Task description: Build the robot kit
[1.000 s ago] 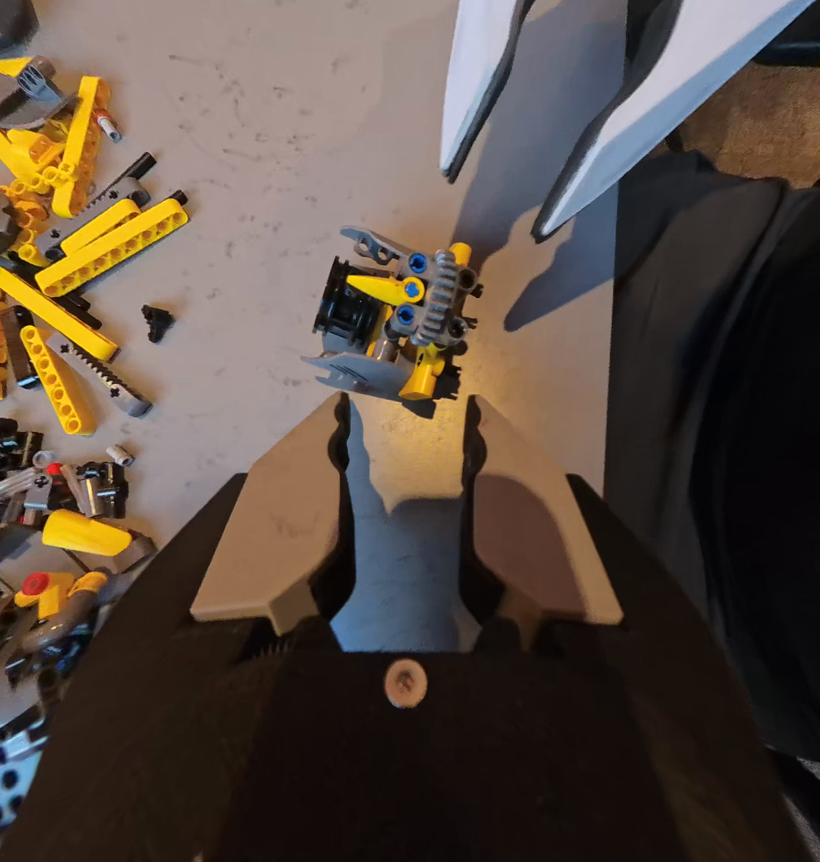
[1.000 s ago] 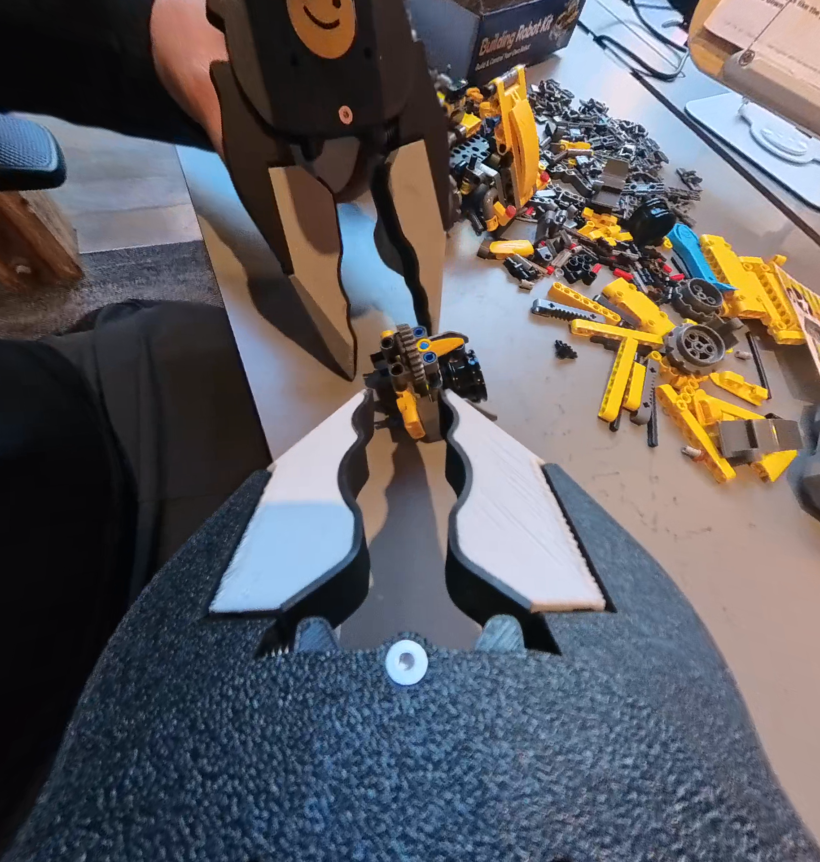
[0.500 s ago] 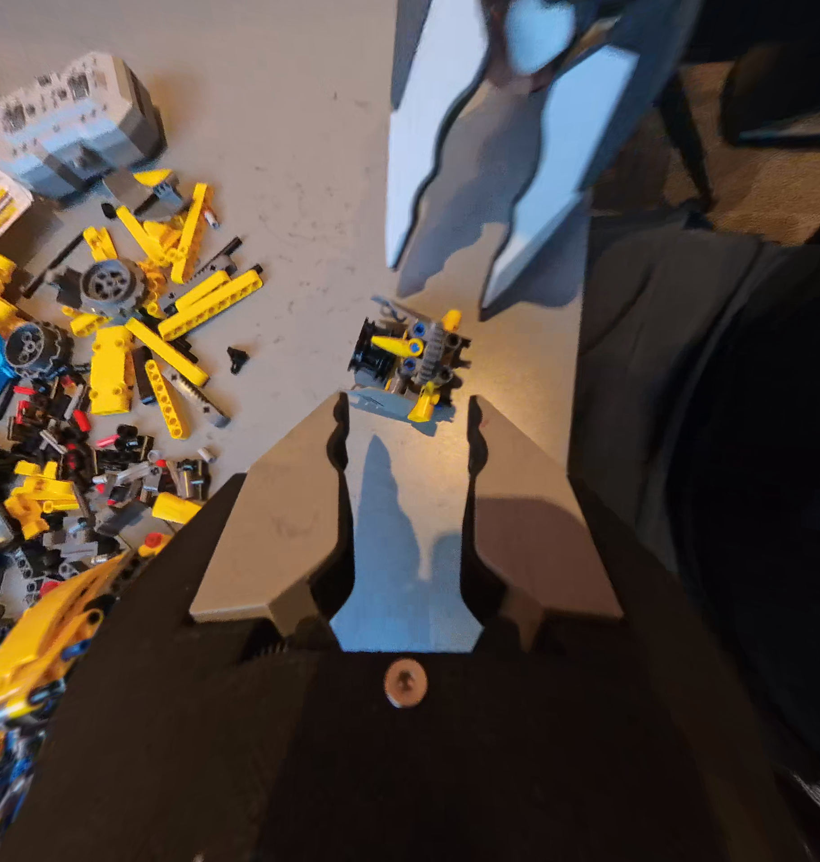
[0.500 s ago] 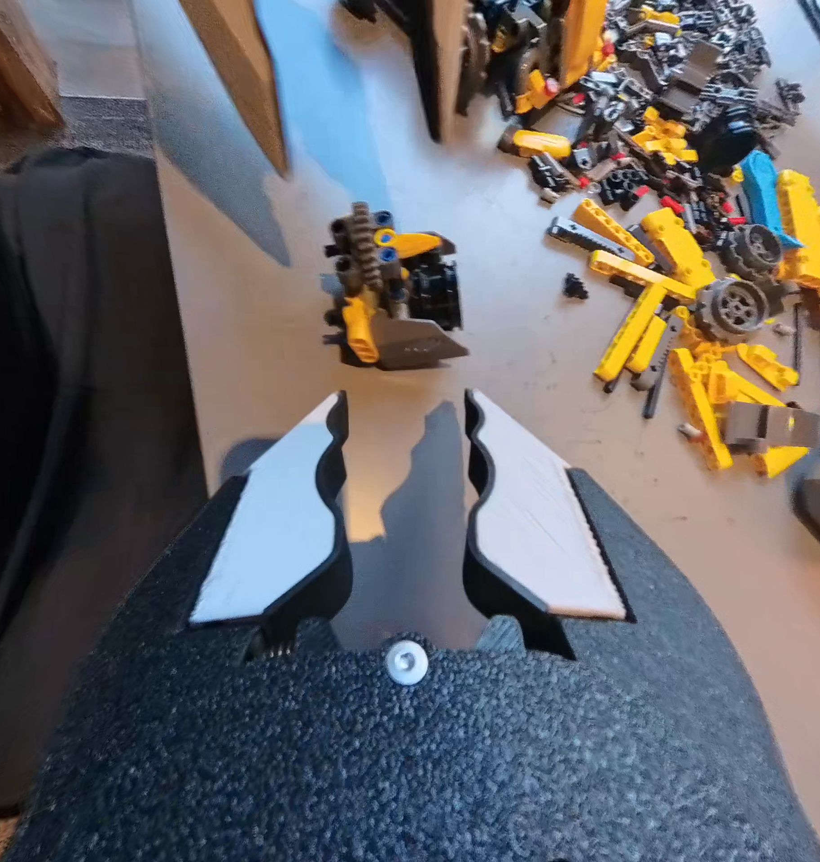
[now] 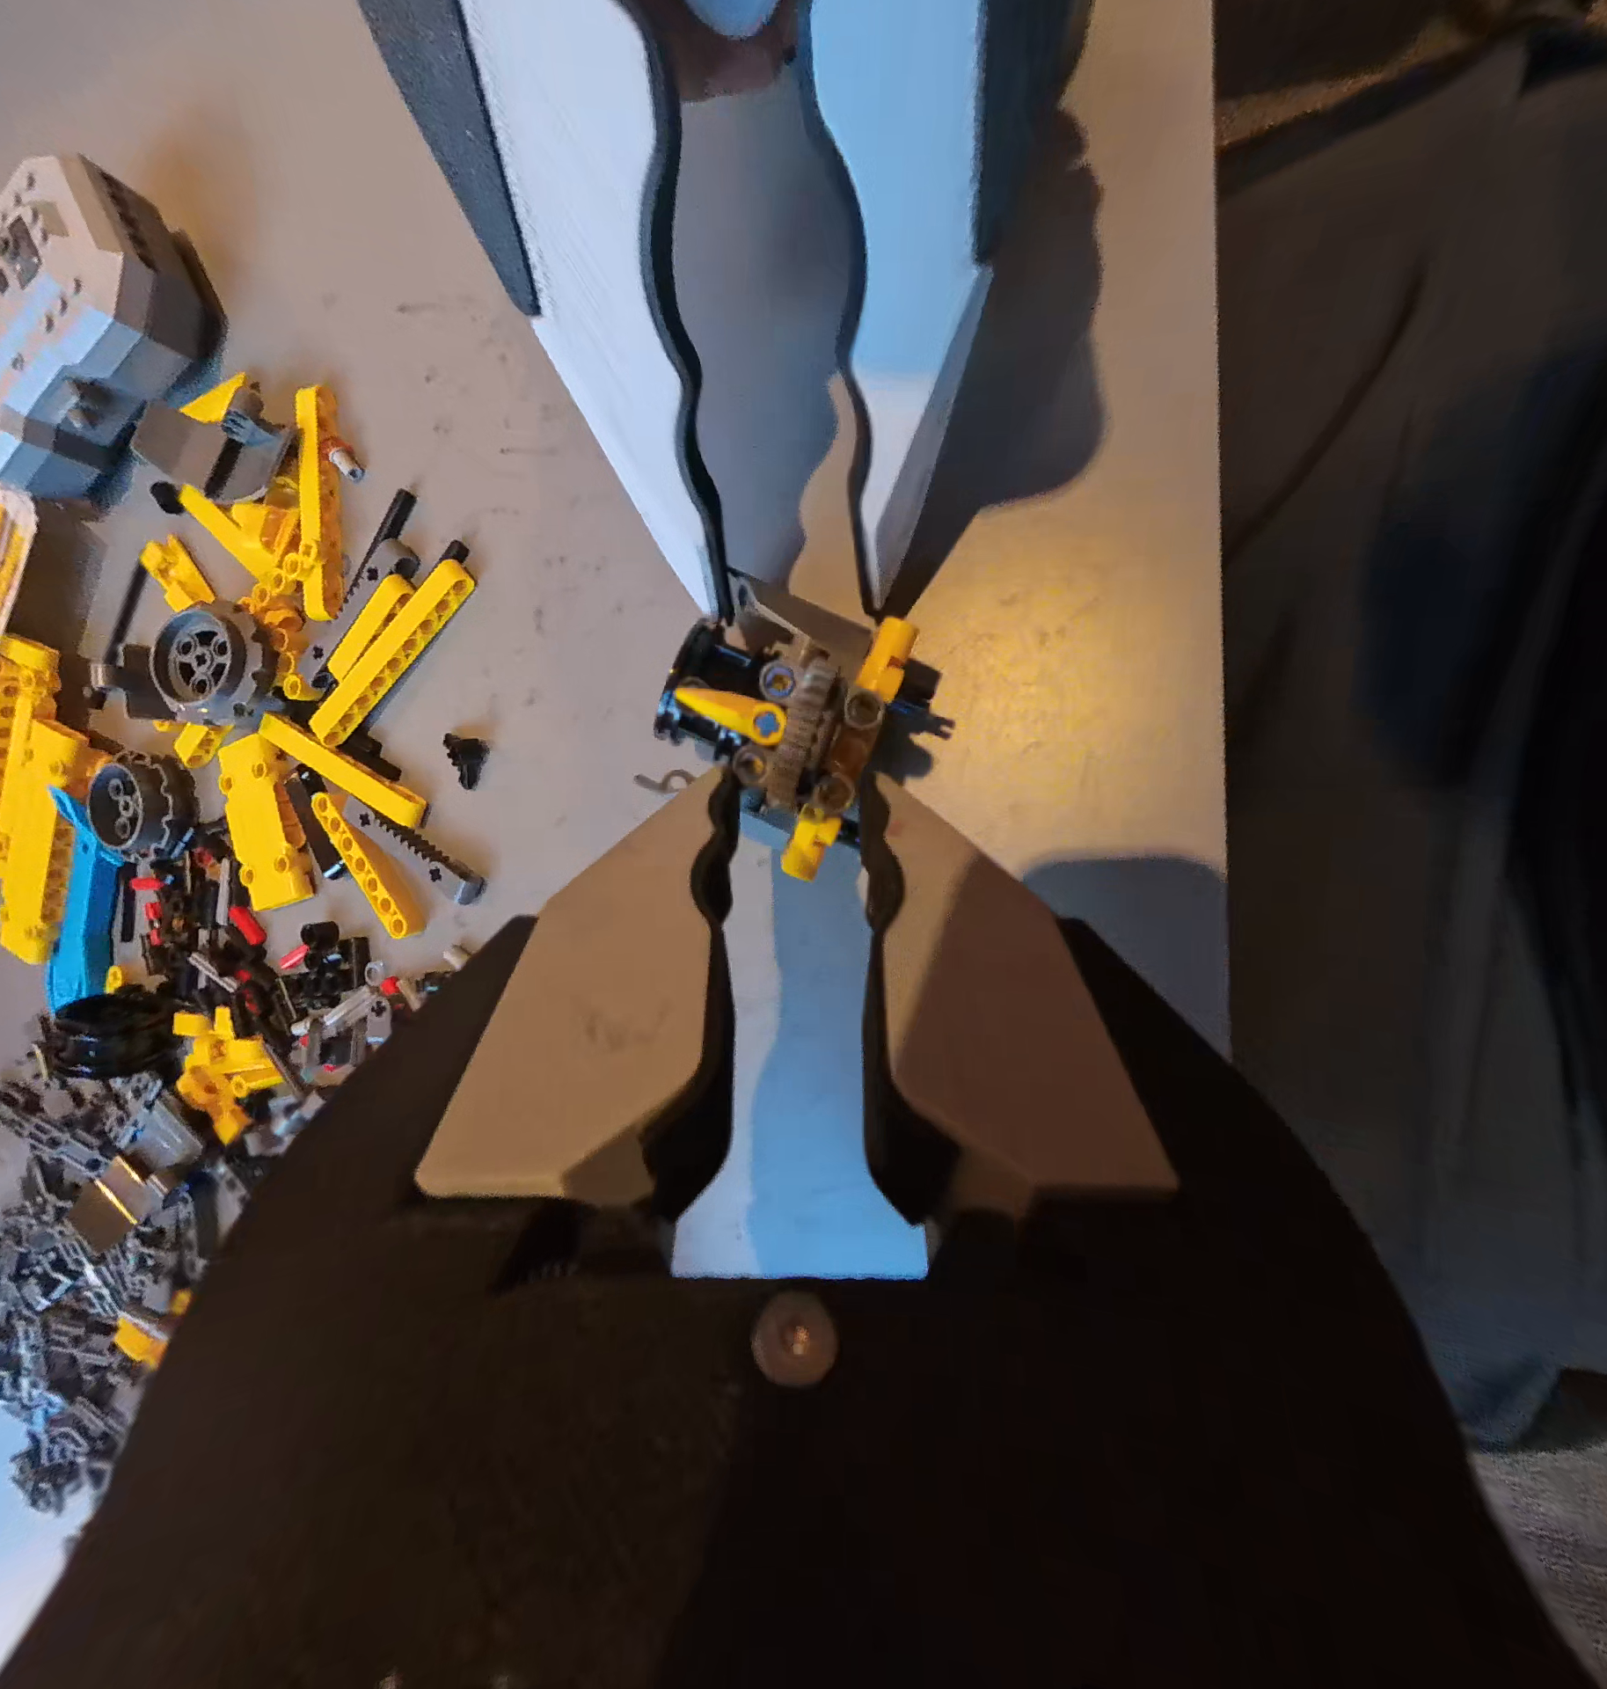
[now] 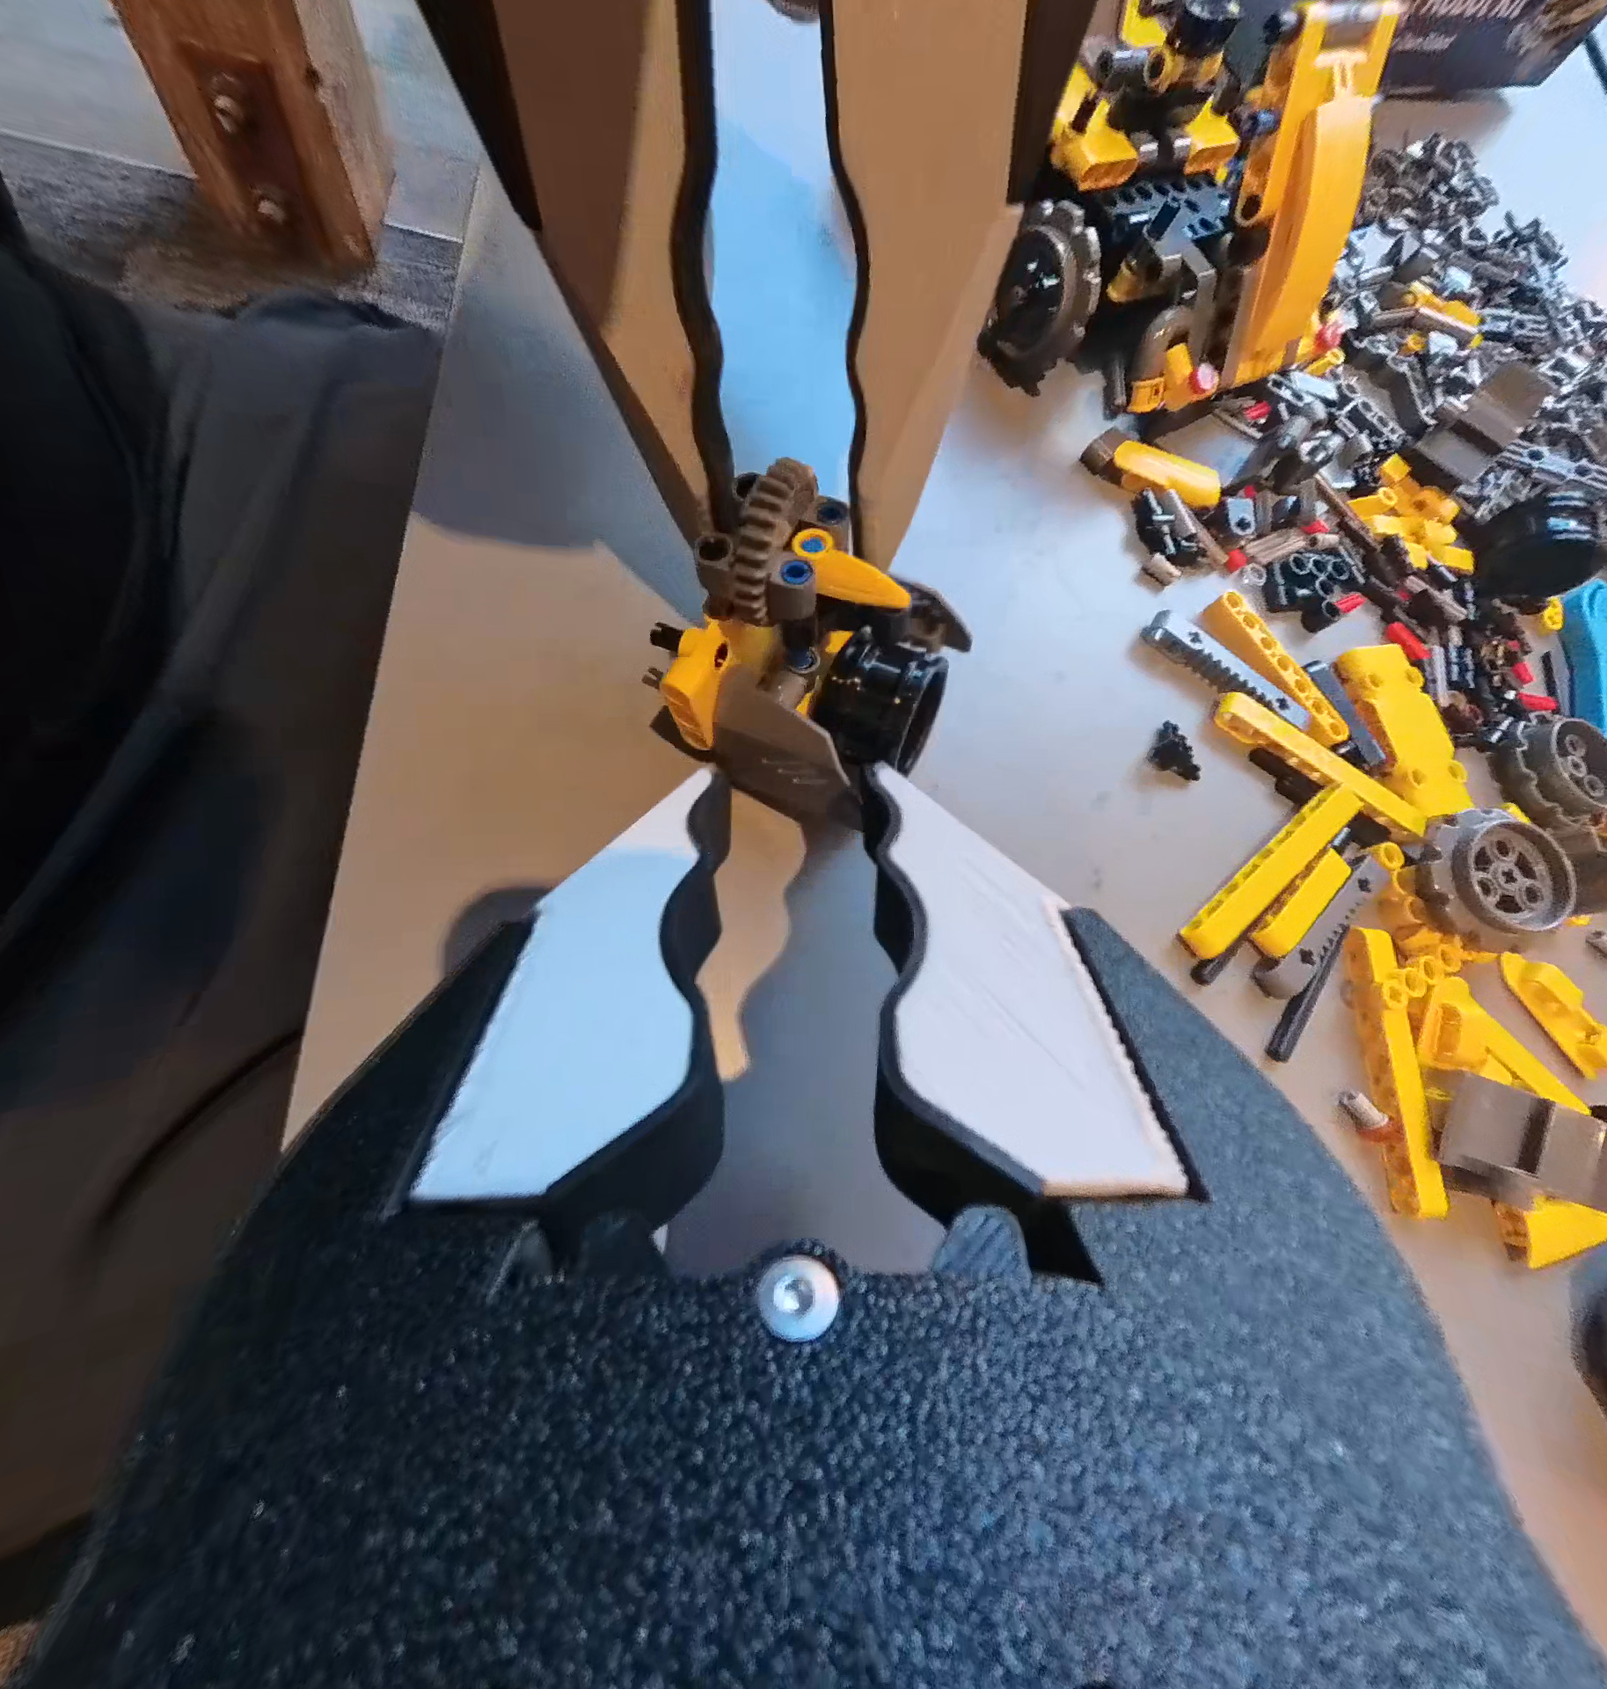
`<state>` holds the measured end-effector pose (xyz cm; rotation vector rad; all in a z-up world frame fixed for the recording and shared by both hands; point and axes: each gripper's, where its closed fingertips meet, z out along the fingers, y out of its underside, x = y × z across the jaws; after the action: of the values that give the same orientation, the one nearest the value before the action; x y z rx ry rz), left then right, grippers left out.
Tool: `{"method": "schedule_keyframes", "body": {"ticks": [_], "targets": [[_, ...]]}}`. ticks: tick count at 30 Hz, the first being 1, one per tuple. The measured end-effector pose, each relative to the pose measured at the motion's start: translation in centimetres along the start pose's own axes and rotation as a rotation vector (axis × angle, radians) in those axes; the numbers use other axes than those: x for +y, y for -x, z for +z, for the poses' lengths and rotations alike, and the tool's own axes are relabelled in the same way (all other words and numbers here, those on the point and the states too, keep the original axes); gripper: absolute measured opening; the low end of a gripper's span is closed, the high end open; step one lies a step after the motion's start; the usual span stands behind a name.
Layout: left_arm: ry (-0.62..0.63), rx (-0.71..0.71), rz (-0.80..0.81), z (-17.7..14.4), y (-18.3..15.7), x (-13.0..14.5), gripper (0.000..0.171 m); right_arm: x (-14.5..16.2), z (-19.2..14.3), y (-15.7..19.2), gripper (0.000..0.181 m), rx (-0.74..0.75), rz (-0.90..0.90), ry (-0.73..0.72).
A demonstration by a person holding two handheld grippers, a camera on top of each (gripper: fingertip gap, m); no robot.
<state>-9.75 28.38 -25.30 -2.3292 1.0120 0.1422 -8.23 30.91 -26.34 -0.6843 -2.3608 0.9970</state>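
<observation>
Both claws close in on the small gear assembly (image 5: 795, 722) near the table's (image 5: 1055, 658) edge: left gripper (image 5: 795, 795) and right gripper (image 6: 790, 786) each narrow, tips apparently touching it, grip unclear. Opposed pulling could snap pieces off or knock it over the edge, away from the loose bricks (image 5: 260, 695).

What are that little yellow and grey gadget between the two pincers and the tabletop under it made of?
The small assembly looks like moulded plastic: glossy yellow, grey and black parts with pin holes and a toothed gear. The tabletop looks like a smooth, matte pale laminate or painted board with faint scuffs; the pictures cannot settle which.
</observation>
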Motion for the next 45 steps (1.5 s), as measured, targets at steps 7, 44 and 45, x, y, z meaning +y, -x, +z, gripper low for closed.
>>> {"method": "schedule_keyframes", "body": {"ticks": [7,44,45], "targets": [[-0.083,-0.052,0.057,-0.1,0.6,0.1,0.052,-0.2,0.0,0.6,0.01,-0.048,0.083,0.003],[-0.289,-0.343,0.093,1.1,2.5,-0.2,0.053,-4.1,-2.4,0.4,0.046,-0.203,0.602,-0.283],[-0.302,-0.328,0.107,1.1,2.4,-0.3,0.053,-4.1,-2.4,0.3,0.064,-0.148,0.523,-0.253]]}}
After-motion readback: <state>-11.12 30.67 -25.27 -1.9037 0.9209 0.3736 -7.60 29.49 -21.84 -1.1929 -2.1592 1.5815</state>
